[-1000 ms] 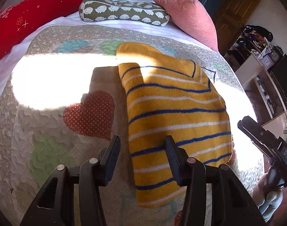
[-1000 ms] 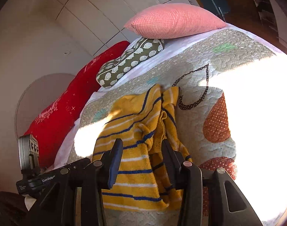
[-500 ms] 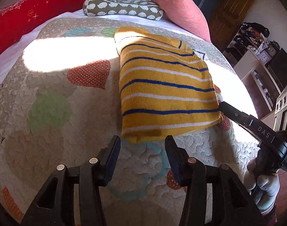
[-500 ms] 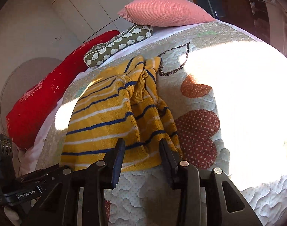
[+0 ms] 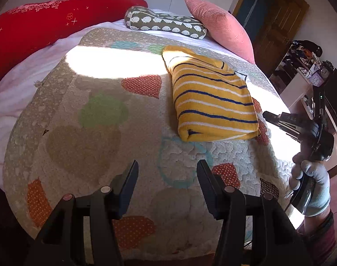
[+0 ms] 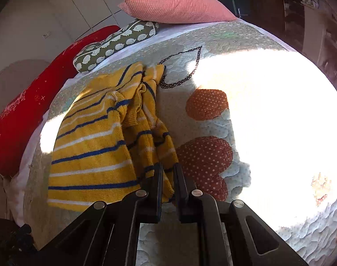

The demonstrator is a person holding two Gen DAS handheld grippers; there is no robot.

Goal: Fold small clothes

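Yellow striped sweater (image 6: 91, 150) (folded) on quilt (image 5: 97, 137): right gripper (image 6: 168, 173) pinches its 5 o'clock corner; left gripper (image 5: 167, 173) half-open, empty.

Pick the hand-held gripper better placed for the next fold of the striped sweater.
Right. The right hand-held gripper is pinched shut on the near corner of the yellow striped sweater. The left hand-held gripper is open, apart from it, over bare quilt.
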